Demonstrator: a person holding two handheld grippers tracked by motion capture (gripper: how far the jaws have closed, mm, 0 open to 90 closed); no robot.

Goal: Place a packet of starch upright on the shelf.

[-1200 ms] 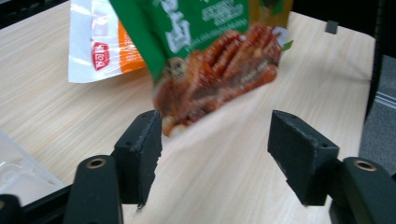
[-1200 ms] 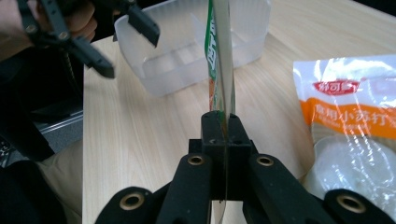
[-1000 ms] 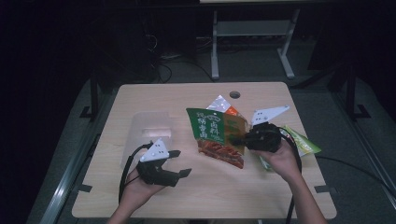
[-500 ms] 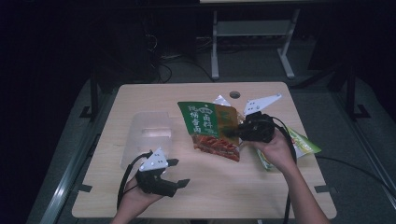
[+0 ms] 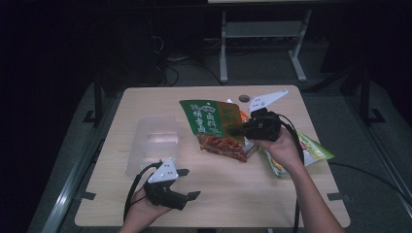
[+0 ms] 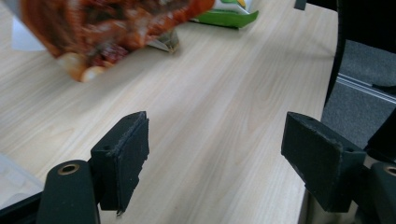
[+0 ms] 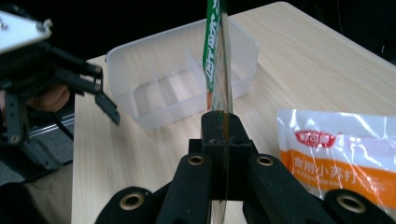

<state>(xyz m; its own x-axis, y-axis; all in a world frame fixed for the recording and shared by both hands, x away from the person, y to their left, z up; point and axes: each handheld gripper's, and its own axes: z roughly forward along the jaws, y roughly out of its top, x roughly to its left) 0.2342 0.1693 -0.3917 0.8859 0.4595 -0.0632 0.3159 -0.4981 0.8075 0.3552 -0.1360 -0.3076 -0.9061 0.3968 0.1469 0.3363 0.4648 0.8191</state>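
Your right gripper (image 5: 236,130), clenched on the green snack bag (image 5: 214,127), has carried it off the table toward the clear plastic box (image 5: 151,143), so dropping it in looks next; your left gripper (image 5: 188,183) waits released below the box

In the left gripper view, the red-and-green snack packet (image 6: 116,28) at the upper left is blurred and cut off by the top edge, so its print cannot be read. The green-edged packet (image 6: 229,16) at top centre is also cut off by that edge.

In the right gripper view, the snack packet (image 7: 215,56) shows edge-on and runs out of the frame's top; its face is hidden. The white-and-orange packet (image 7: 341,149) at lower right is cut by the right edge and partly hidden behind the right gripper (image 7: 223,126).

In the high view, the person's right hand (image 5: 282,148) hides part of the packets (image 5: 316,150) at centre right, and the clear plastic container (image 5: 150,145) at centre left is faint, its compartments hard to tell.
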